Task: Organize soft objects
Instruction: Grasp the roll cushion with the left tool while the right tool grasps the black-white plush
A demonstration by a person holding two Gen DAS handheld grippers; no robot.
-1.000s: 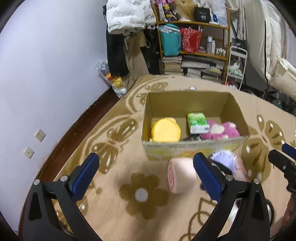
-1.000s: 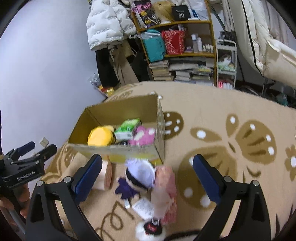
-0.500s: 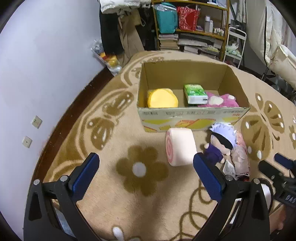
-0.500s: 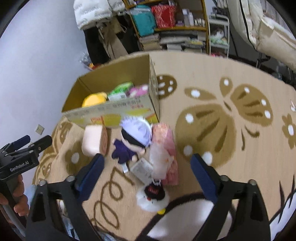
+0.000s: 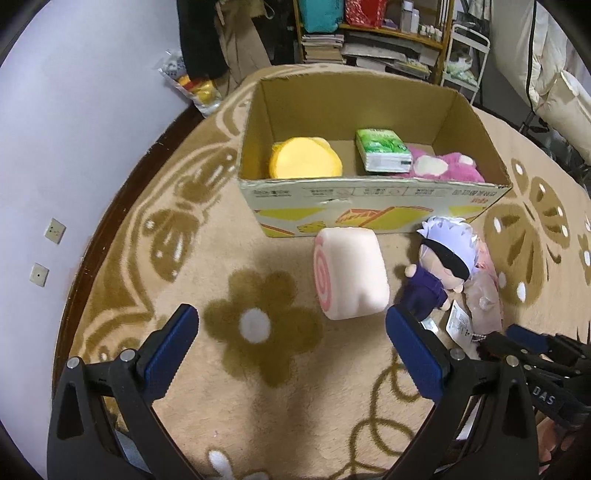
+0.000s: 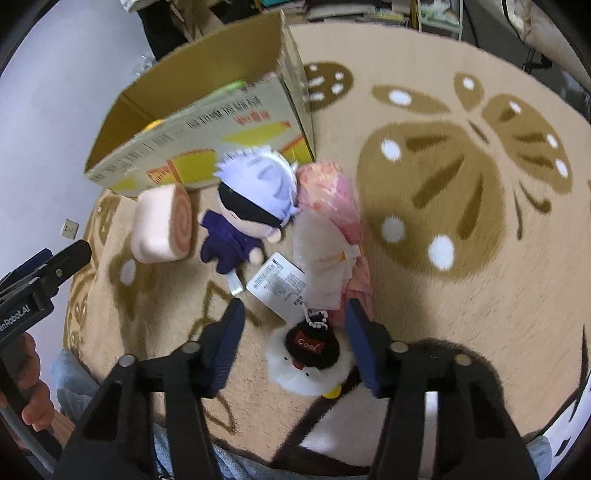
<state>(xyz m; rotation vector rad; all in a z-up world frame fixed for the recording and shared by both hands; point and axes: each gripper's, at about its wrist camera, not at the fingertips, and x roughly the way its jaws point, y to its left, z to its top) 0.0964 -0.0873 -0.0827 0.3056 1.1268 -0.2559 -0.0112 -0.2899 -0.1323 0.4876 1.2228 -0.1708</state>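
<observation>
A cardboard box stands on the rug and holds a yellow plush, a green tissue pack and a pink plush. In front of it lie a pink swirl-roll pillow, a white-haired doll in purple and a pink wrapped bundle. My left gripper is open above the rug, just short of the roll. My right gripper is open, its fingers on either side of a small white plush with a black cap.
A beige rug with brown flower patterns covers the floor. A white wall runs along the left. Shelves with books and bags stand behind the box. A paper tag lies beside the doll.
Both grippers have tilted down and come nearer the floor. The right gripper has narrowed and dropped around the small white plush. The toys have not moved.
</observation>
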